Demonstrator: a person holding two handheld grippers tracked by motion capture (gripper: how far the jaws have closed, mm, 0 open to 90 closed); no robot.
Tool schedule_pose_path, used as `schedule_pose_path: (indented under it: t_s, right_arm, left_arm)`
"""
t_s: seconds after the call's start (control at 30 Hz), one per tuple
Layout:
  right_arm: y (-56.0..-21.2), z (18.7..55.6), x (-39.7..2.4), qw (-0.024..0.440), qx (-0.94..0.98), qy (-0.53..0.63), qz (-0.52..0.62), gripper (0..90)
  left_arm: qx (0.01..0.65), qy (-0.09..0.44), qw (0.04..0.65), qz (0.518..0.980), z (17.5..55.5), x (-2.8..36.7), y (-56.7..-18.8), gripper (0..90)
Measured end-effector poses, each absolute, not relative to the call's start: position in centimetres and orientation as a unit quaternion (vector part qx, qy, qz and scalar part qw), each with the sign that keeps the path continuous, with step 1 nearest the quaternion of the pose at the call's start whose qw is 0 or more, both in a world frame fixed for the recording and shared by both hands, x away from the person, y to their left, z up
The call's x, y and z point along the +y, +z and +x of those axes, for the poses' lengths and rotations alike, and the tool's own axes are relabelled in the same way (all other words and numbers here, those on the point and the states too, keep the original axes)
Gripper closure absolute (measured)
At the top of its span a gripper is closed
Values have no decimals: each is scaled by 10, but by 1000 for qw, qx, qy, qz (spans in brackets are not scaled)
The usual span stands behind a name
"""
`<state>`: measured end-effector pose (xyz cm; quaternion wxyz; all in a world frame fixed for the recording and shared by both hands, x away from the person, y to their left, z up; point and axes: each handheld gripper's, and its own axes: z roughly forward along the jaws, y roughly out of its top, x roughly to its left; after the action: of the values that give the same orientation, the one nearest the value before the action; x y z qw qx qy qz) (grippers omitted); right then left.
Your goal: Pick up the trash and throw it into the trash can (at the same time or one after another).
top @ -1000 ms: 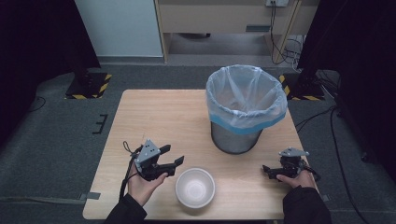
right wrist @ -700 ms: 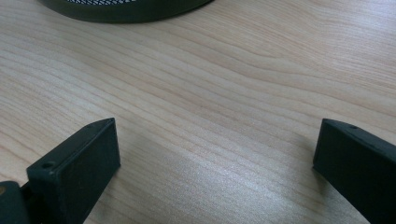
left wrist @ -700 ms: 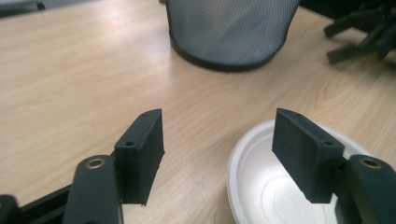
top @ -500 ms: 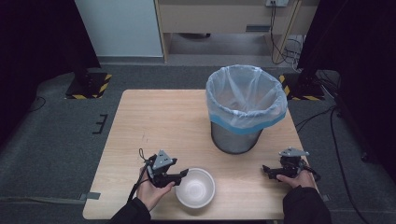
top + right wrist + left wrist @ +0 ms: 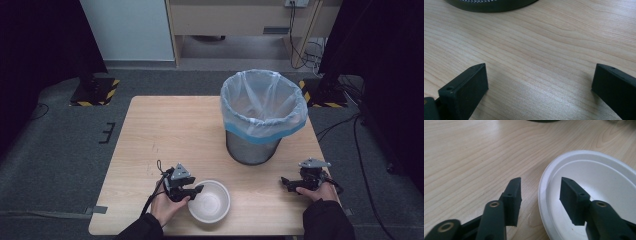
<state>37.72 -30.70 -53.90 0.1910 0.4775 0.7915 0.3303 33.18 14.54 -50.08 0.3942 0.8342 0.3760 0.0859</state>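
1. Left gripper [image 5: 196, 190] sits low at the near edge of the bench [image 5: 175, 130], astride the left rim of the white bowl [image 5: 210, 202]. In the left gripper view one jaw stands outside the rim over bare wood and the other inside the bowl [image 5: 599, 185]. Its jaws have just been closing, with the rim between them, but a gap shows on both sides of the rim, so the pads are not yet pressing on it.

2. By my reading the approach is done and the grasp itself is only half made: the bowl rests flat on the bench, near the front edge, not lifted or tipped.

3. Right gripper [image 5: 286, 183] rests on the bench at the near right corner, jaws spread wide with nothing but bare wood between them in the right gripper view. It takes no part in the work at this point.

4. Farther back stands the mesh bin [image 5: 260, 120] with its pale blue liner, upright and well apart from the bowl. As far as the high view shows, nothing lies in it.

5. What is left, as I judge it: finish closing on the rim, lift the bowl, and carry it, most likely toward the bin.
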Motion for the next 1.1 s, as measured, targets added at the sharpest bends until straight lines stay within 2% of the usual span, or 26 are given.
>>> schedule_pose_path:
  t_s: [0.3, 0.5, 0.8, 1.1]
  right_arm:
    - [-539, 377, -307, 190, 793, 330, 476, 7]
    - [-539, 377, -307, 190, 793, 330, 476, 7]
    - [-539, 377, -307, 191, 793, 330, 476, 7]
    - [-539, 377, -307, 191, 793, 330, 476, 7]
  left_arm:
    - [376, 67, 385, 840, 333, 143, -504, 657]
    - [375, 61, 388, 839, 333, 144, -501, 770]
    - [375, 64, 414, 827, 331, 147, -488, 811]
    - [368, 88, 450, 809, 327, 155, -467, 831]
